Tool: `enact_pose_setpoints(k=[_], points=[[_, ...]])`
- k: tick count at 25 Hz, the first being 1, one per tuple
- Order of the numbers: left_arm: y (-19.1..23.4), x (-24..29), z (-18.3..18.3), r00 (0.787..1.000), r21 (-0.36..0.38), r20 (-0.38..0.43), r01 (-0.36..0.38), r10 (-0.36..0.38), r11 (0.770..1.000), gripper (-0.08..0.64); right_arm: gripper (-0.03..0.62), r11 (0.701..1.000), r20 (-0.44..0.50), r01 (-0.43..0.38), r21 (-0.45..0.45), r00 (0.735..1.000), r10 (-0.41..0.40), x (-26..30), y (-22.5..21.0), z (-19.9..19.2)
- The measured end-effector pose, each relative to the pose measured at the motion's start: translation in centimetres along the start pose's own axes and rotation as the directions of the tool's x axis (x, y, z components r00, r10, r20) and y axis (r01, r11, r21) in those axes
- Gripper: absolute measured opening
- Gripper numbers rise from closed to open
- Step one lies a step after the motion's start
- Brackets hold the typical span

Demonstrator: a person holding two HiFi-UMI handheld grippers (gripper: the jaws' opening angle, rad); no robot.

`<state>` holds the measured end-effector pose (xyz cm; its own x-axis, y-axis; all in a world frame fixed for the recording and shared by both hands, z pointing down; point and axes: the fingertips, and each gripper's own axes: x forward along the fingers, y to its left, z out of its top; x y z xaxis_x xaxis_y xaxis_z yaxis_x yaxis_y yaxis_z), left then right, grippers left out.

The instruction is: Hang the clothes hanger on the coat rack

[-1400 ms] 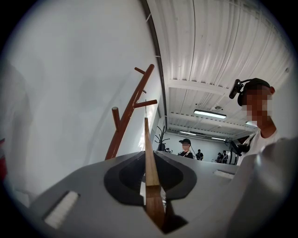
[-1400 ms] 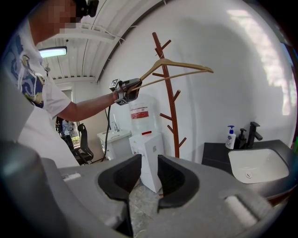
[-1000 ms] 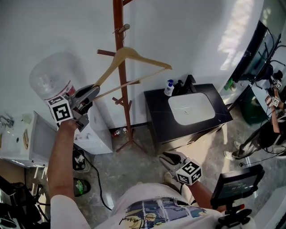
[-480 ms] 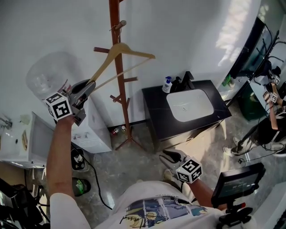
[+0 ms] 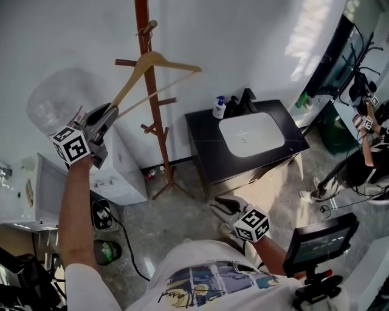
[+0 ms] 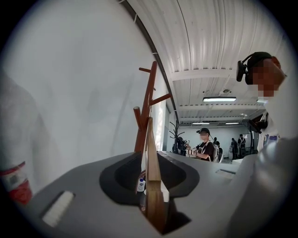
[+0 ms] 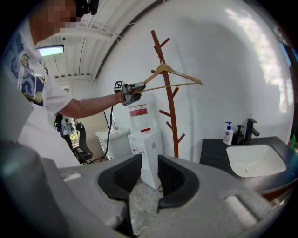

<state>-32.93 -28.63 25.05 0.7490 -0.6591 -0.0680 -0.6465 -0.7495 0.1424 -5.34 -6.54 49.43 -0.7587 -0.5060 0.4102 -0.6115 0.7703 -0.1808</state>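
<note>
Water jug [image 5: 51, 100] stands left of coat rack [image 5: 142, 12]. Clothes hanger [image 5: 175, 62] is hooked on the rack. Its end sits loose inside left hand-held gripper [image 5: 112, 109], whose jaws have just been opening.

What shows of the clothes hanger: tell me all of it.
The clothes hanger is pale wood, a triangle with a thin crossbar, tilted, its top at the coat rack near an upper peg; whether its hook sits on it cannot be told. Its lower end lies between the jaws of the left gripper, which have just been opening.
</note>
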Motion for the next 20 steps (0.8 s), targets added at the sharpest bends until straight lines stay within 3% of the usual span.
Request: enact_pose_setpoints(k=[13,20], points=[[0.2,-4.0,-0.5,0.99,0.05,-0.04,-0.13,0.132,0.99,0.13,0.109,1.0,0.015,-0.007,-0.028,1.0,0.007,-0.8,0.9,0.1],[0.7,-7.0,-2.3,0.979,0.014,-0.032,-0.2,0.2,0.98,0.137,0.109,0.999,0.027,0.0,-0.044,1.0,0.001,-1.4,0.6,0.4]])
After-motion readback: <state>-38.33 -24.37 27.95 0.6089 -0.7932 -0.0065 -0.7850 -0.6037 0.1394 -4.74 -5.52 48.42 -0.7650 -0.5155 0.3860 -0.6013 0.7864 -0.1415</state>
